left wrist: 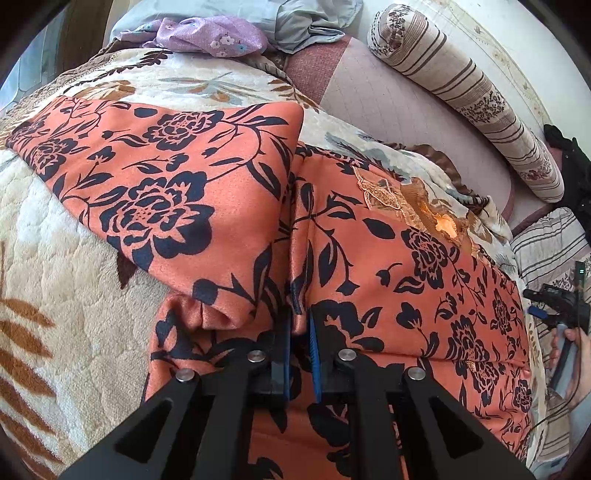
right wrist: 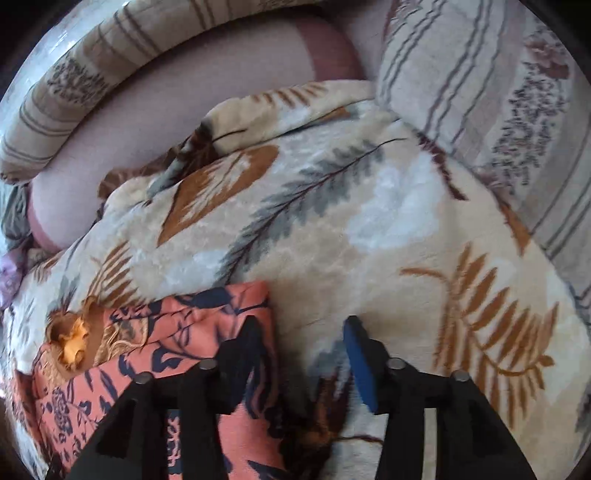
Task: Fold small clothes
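The left claw (left wrist: 300,328) is clamped on a ridge of the orange garment (left wrist: 177,177), its blue pads nearly together with a pinched fold of the black-flowered cloth rising between them. From that pinch the garment spreads to both sides: one panel runs up and left to a folded corner, the other runs right toward a lace-trimmed neckline (left wrist: 402,206). Its long axis lies across the left wrist view, from upper left to lower right.

The right claw (right wrist: 301,332) stands apart with nothing between its fingers; its left finger lies over the garment's edge, its blue-padded right finger over bare blanket (right wrist: 332,229). In this view the garment fills the lower left, neckline at the far left.

The garment lies on the cream leaf-patterned blanket spread over a bed. A striped bolster (left wrist: 458,92) lies along the far side, with a lilac floral cloth (left wrist: 210,35) and a grey one (left wrist: 303,22) heaped beyond the blanket. A hand (left wrist: 569,350) with the other gripper shows at the right edge.
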Available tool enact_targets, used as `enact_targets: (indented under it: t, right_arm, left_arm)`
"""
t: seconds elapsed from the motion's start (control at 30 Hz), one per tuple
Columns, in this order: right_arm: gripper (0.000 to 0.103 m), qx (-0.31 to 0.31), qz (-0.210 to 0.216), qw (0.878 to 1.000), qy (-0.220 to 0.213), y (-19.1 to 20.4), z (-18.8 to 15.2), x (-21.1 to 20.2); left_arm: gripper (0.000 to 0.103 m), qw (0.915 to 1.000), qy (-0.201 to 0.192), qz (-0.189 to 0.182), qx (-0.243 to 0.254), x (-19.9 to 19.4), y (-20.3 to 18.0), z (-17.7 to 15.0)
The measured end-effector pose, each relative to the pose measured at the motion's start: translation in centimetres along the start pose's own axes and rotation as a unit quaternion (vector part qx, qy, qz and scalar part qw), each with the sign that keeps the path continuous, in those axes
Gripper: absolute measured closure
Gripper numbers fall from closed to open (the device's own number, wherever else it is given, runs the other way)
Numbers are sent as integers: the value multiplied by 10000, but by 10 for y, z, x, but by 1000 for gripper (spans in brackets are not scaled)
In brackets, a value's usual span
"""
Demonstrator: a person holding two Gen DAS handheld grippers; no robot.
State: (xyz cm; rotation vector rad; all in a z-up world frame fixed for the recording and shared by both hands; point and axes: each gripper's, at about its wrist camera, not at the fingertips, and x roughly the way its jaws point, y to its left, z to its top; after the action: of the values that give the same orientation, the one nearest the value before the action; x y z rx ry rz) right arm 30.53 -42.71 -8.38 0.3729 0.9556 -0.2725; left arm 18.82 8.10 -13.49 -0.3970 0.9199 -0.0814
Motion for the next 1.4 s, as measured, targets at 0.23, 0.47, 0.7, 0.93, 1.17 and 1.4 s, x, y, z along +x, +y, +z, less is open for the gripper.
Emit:
enact_targets:
  t: [0.23, 0.47, 0.7, 0.93, 1.17, 1.4]
  right_arm:
    - [41, -1197, 1566, 9759, 932, 38, -81, -18]
    - [11, -299, 1148, 9915, -543, 26, -117, -102]
    - [2, -1413, 767, 9854, -562, 62, -205, -70]
    - [1, -1462, 659, 9864, -351, 63, -206, -56]
    - [0, -1430, 717, 9863, -398, 64, -208, -57]
    - [0, -1438, 698, 9863, -402, 64, -209, -57]
  left_arm:
    - [92, 10000, -30, -37, 10, 0, 0, 0]
    - [85, 9971, 171, -650, -352, -10, 19, 2]
    - [35, 9769, -488, -1412, -1528, -102, 75, 30]
    - [36, 9250, -872, -1035, -3550, -98, 245, 94]
    - [40, 8963, -985, -707, -4266, -63, 305, 113]
    - [98, 9147, -586, 179, -3994, -48, 318, 134]
